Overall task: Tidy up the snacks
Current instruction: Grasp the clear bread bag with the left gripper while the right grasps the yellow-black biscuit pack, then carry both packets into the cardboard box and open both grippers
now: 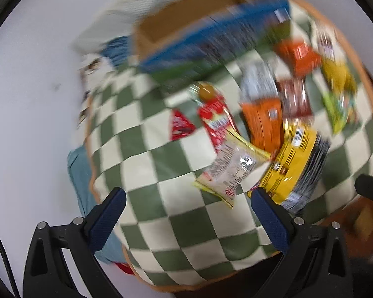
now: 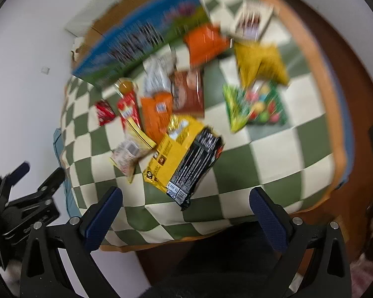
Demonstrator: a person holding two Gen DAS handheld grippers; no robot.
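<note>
- Green-and-cream checkered tabletop (image 2: 261,154), orange-edged, carrying every snack; both views smeared by motion blur.
- At the far edge, an open brown cardboard box (image 1: 186,12) with a large blue-and-green printed box (image 2: 141,39) leaning just in front of it; lettering on it too blurred to read.
- Near the middle, a yellow bag (image 2: 174,149) overlapped by a black-backed packet (image 2: 199,164) with fine white print and a barcode, unreadable.
- Behind these, an orange pouch (image 2: 156,114), a brown packet (image 2: 189,92) and a silvery-white wrapper (image 2: 159,74), close together.
- To the left, a red stick pack (image 2: 129,109), a small red packet (image 2: 104,111) standing apart, and a clear packet (image 2: 129,154) with red print, illegible.
- To the right, a green candy bag (image 2: 253,106), a yellow bag (image 2: 261,62), an orange bag (image 2: 204,42) and a white-and-brown box (image 2: 253,19).
- Left tool (image 1: 187,198) spread wide, holding nothing, hovering above the near cloth.
- Right tool (image 2: 185,197) likewise spread wide and empty, over the near edge.
</note>
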